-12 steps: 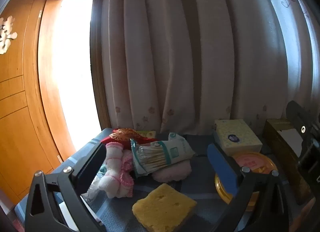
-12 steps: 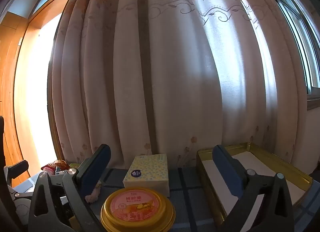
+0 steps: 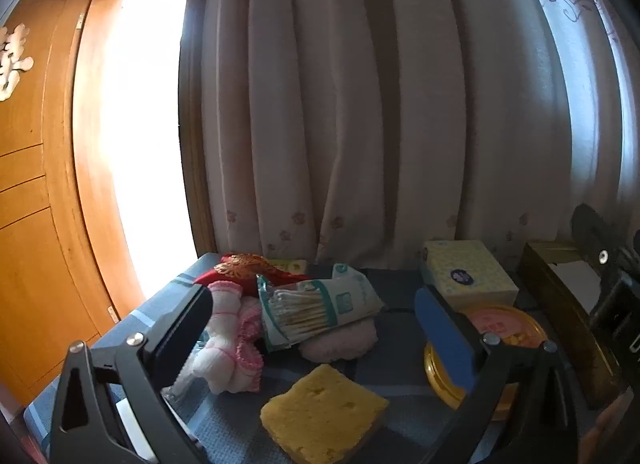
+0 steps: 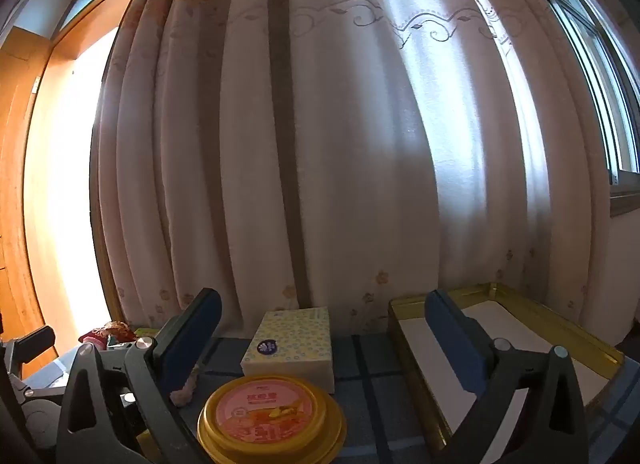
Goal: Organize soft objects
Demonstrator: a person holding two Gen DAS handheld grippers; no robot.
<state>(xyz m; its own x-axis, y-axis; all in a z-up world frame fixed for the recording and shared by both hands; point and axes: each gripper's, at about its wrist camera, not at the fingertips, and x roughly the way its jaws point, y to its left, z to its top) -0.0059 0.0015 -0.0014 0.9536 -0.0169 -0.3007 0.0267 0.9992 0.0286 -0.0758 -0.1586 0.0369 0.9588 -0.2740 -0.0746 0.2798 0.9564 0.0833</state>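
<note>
Each hand-held tool is the same build: a black plastic frame that forks into two arms, each arm pierced by a triangular cut-out near its base. On the left gripper (image 3: 314, 310) round silver screw heads sit at the joints of both arms, and the fingers (image 3: 442, 334) end in long flat pads faced with blue material, the near one looking almost black in shadow. The right gripper (image 4: 324, 328) matches it, with silver pivot screws and blue rectangular pads (image 4: 456, 344) on dark holders. Seen from the left wrist camera, the right tool's black body shows a small bright screw on its side.
</note>
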